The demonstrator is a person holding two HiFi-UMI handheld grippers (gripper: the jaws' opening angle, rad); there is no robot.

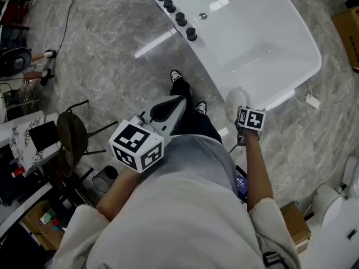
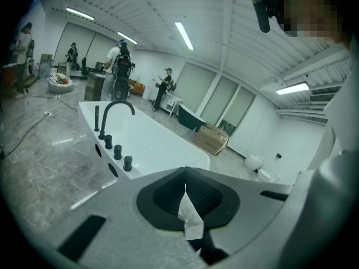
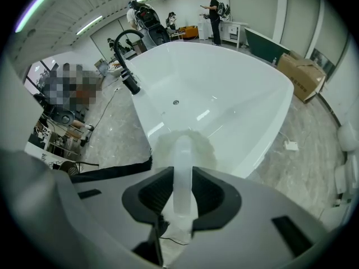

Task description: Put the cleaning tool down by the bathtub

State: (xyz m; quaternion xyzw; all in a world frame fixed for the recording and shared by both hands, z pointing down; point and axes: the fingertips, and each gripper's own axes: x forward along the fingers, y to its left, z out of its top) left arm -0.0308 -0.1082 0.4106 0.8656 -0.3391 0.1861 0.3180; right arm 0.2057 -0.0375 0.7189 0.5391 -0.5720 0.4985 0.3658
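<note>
The white bathtub (image 1: 263, 38) stands ahead of me, with black taps (image 1: 180, 18) along its left rim. My right gripper (image 1: 245, 115) is shut on the cleaning tool (image 1: 235, 101), a pale brush with a fluffy white head, held low over the floor by the tub's near end. In the right gripper view the translucent handle (image 3: 182, 175) is clamped between the jaws of the right gripper (image 3: 183, 178), and the fluffy head (image 3: 182, 143) shows against the bathtub (image 3: 224, 94). My left gripper (image 1: 177, 102) is shut and holds nothing; seen from the left gripper (image 2: 185, 185), the bathtub (image 2: 148, 144) lies ahead.
A black chair (image 1: 72, 134) and cluttered shelves stand at my left. A cardboard box (image 1: 348, 29) sits beyond the tub, a white plug and cable (image 1: 312, 101) lie by its end, and a toilet (image 1: 336, 206) is at right. Several people (image 2: 118, 66) stand far off.
</note>
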